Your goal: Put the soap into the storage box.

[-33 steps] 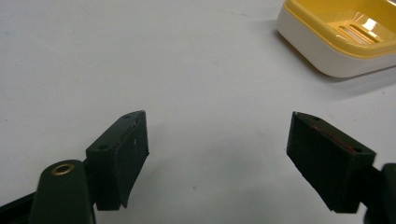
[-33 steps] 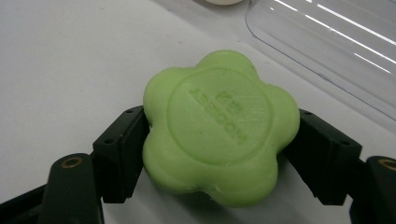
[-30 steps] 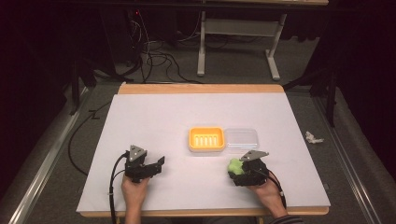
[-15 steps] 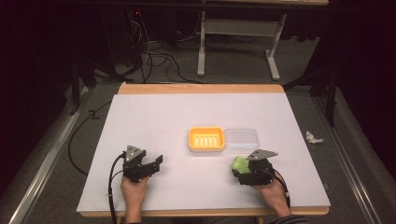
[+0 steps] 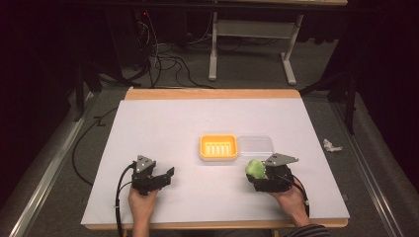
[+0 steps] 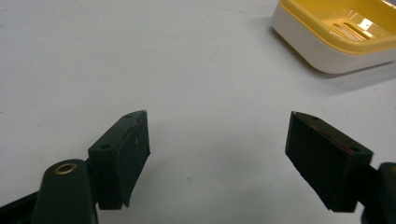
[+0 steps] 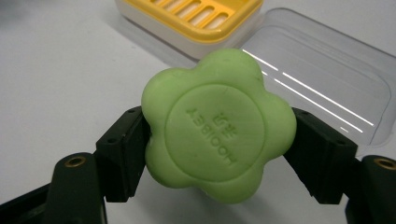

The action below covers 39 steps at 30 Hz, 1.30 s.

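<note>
1. Green soap (image 7: 218,125), flower-shaped, moulded lettering on its face: we hold it pinched between the jaws of the right tongs (image 5: 262,174), low over the near right part of the desk (image 5: 163,123). The grip bears on rounded lobes only. We judge slippage the chief risk, since a smooth, waxy bar could squirm or pivot out if pressure eases or the hand tilts.

2. Yellow soap dish (image 5: 219,147), slotted tray on a white base, mid-desk, just beyond the held bar. If the bar is meant for it, we judge that an off-centre release could land the bar on the rim and tip it onto the desk. A nudge from the jaws could also skid the light dish.

3. Clear plastic lid (image 5: 255,145), lying flat just beside the dish on its right, nearest the right tongs. It is faint against the white surface, so we could clip or drag it while passing over.

4. Left tongs (image 6: 219,154), spread wide and empty, resting on the near left of the desk, well apart from the dish. They steady nothing, so the dish is free to shift.

5. Crumpled white scrap (image 5: 331,145), off the desk's right edge; no hazard foreseen.
</note>
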Available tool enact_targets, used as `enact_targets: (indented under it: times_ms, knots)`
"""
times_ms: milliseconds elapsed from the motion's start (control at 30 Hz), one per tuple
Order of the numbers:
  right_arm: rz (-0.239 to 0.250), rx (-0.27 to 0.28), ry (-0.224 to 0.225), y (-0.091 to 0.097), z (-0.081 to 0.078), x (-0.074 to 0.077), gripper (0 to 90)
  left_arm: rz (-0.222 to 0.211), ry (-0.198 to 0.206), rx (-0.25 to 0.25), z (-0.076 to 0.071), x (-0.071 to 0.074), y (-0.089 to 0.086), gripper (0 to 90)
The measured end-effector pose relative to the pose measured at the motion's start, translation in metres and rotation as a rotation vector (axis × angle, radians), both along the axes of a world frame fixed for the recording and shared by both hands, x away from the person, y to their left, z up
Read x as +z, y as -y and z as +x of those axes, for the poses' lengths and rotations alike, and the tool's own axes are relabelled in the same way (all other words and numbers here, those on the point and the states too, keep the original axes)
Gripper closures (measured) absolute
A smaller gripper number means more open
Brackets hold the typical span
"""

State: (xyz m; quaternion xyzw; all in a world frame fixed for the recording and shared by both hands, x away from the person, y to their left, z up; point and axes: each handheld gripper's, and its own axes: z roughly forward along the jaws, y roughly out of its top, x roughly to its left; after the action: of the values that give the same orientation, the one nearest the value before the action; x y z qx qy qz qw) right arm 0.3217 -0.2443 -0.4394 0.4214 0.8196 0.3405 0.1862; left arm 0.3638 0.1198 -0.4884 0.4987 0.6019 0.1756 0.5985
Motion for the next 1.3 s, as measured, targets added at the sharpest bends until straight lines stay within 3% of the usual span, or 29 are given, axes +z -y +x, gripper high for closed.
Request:
enact_targets:
  times_ms: [267, 800, 1300]
  knots:
    - [0.047, 0.009, 0.016, 0.000, 0.000, 0.007, 27.8, 0.015, 0.001, 0.004, 0.000, 0.000, 0.000, 22.5]
    - [0.075, 0.046, 0.029, -0.010, 0.011, 0.025, 27.8, 0.017, -0.004, -0.007, 0.000, -0.001, 0.002, 22.4]
    - [0.087, 0.073, 0.077, -0.021, 0.022, 0.042, 27.8, 0.028, -0.002, -0.008, 0.000, -0.001, 0.002, 22.4]
